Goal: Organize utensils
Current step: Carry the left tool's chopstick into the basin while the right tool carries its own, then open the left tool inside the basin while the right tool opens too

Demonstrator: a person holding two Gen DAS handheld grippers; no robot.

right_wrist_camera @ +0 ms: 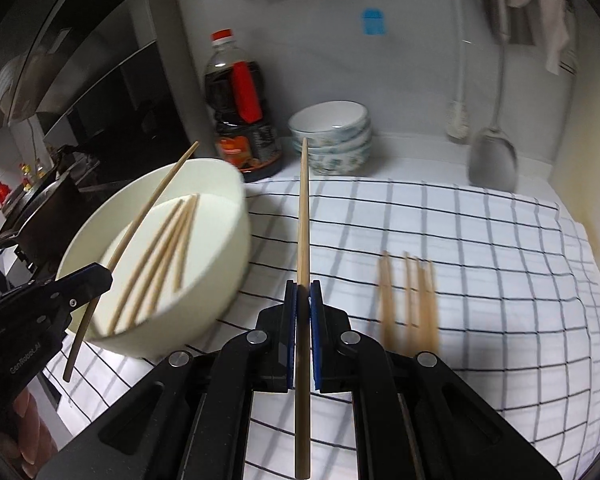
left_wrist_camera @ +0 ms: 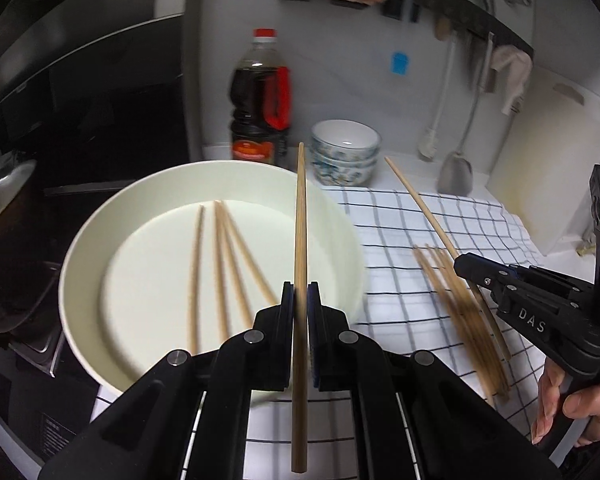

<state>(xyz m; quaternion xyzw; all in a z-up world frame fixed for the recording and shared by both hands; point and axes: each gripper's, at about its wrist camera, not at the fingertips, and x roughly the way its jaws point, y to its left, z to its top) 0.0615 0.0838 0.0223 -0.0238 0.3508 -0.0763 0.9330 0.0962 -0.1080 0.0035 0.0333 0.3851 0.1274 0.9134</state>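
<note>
Left wrist view: left gripper (left_wrist_camera: 301, 296), blue-padded jaws pinching one slim wooden chopstick (left_wrist_camera: 300, 216) above wide, smooth cream bowl (left_wrist_camera: 80, 264) holding four loose chopsticks (left_wrist_camera: 220, 264). More blurred sticks (left_wrist_camera: 460, 312) on checked white cloth (left_wrist_camera: 400, 240).

Right wrist view: right gripper (right_wrist_camera: 303, 296), jaws clamped on another plain wooden chopstick (right_wrist_camera: 303, 216) over the cloth.

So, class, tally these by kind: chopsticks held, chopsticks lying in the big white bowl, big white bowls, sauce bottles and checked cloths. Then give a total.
Chopsticks held: 2
Chopsticks in the bowl: 4
White bowl: 1
Bottle: 1
Checked cloth: 1
Total: 9
</note>
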